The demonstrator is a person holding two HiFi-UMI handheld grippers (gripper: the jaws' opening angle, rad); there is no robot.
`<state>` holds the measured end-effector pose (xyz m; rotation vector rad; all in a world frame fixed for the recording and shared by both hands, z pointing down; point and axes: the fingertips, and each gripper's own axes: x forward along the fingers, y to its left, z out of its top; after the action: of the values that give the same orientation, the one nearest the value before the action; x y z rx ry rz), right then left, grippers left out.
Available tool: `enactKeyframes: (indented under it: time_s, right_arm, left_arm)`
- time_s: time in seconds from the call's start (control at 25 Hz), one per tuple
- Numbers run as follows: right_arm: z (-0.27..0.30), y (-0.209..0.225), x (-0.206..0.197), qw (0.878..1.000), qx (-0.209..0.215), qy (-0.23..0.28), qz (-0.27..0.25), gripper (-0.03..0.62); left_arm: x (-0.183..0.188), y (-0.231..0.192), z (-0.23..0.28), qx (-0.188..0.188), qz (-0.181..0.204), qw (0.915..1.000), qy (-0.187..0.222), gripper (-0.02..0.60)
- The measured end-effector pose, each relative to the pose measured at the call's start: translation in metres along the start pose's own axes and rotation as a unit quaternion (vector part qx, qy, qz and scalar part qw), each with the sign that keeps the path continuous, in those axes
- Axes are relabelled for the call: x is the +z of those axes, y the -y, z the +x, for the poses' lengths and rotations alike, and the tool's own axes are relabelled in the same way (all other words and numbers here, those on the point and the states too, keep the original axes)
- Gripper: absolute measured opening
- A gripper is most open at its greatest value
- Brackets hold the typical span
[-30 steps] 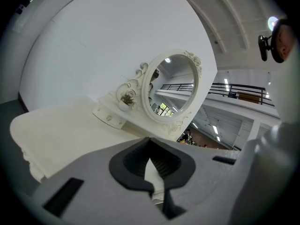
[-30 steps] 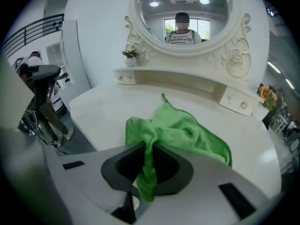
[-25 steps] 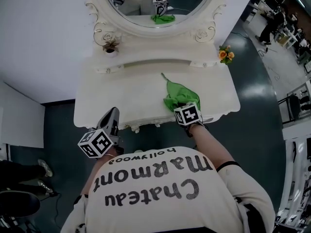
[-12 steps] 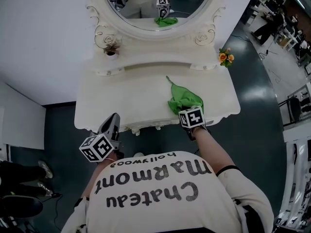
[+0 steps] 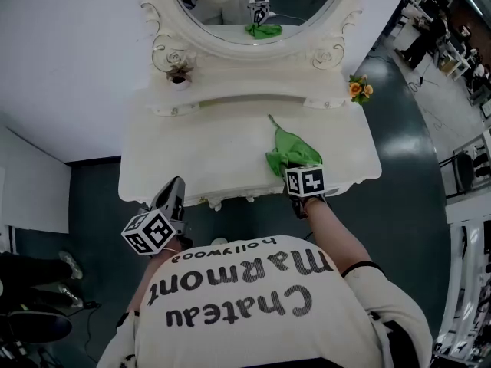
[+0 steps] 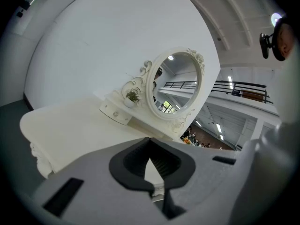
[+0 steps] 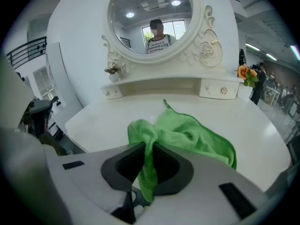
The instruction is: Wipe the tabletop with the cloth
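Observation:
A green cloth (image 5: 289,151) lies spread on the right half of the white dressing table's top (image 5: 199,152), its thin corner pointing toward the mirror. My right gripper (image 5: 295,167) sits at the table's front edge, shut on the cloth's near bunch; in the right gripper view the cloth (image 7: 187,135) runs down between the dark pads (image 7: 123,165). My left gripper (image 5: 175,192) hovers off the table's front left edge, shut with nothing in it; its jaws (image 6: 150,153) meet at the tips.
An oval mirror (image 5: 253,6) in an ornate white frame stands at the back, above a low shelf with two small drawers (image 7: 164,86). A small plant pot (image 5: 179,77) sits at the shelf's left, orange flowers (image 5: 357,89) at the right. Dark floor surrounds the table.
My right gripper has drawn the cloth slightly to the right along the table's front part. The left gripper has stayed near the front left edge.

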<state>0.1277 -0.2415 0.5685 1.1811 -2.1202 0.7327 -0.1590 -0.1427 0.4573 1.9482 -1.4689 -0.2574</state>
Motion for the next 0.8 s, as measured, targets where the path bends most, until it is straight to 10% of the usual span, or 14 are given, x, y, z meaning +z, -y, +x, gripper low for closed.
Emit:
enactKeyframes:
  time_s: [0.32, 0.8]
  right_arm:
    - [0.017, -0.096, 0.047, 0.989, 0.139, 0.048, 0.023, 0.066]
    - [0.057, -0.227, 0.016, 0.949, 0.27, -0.045, -0.159, 0.067]
  left_arm:
    - [0.01, -0.018, -0.004, 0.016, -0.008, 0.9998, 0.009, 0.007]
    - [0.022, -0.061, -0.039, 0.075, -0.031, 0.9957, 0.045, 0.006]
